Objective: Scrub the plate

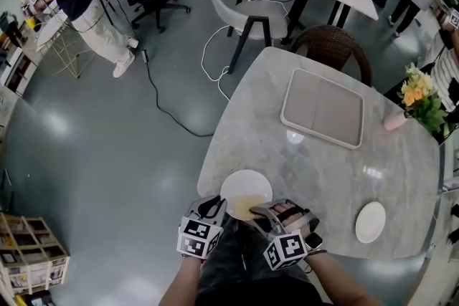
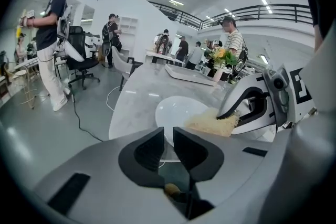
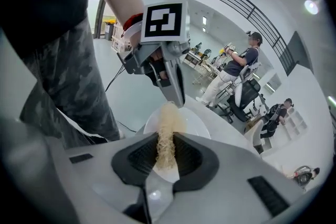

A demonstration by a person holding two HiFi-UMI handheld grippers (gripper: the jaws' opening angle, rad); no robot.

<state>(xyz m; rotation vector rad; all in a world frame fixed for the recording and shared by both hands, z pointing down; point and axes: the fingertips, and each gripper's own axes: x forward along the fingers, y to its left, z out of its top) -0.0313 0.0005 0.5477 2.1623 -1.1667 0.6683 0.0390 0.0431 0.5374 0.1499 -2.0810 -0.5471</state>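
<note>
A white plate (image 1: 246, 191) lies at the near edge of the marble table (image 1: 323, 168). My left gripper (image 1: 217, 206) is shut on the plate's near left rim; in the left gripper view the plate (image 2: 178, 112) runs into the narrow gap at the gripper (image 2: 168, 145). My right gripper (image 1: 259, 212) is shut on a pale yellow fibrous scrubber (image 1: 247, 208) that rests on the plate's near part. In the right gripper view the scrubber (image 3: 167, 139) sticks out between the jaws onto the plate (image 3: 195, 124), with the left gripper (image 3: 169, 78) just beyond it.
A grey tray (image 1: 323, 109) lies on the table's far side, a small white plate (image 1: 370, 221) at the near right, yellow flowers (image 1: 420, 98) at the right edge. Chairs (image 1: 251, 11) and a floor cable (image 1: 172, 111) lie beyond; people stand around.
</note>
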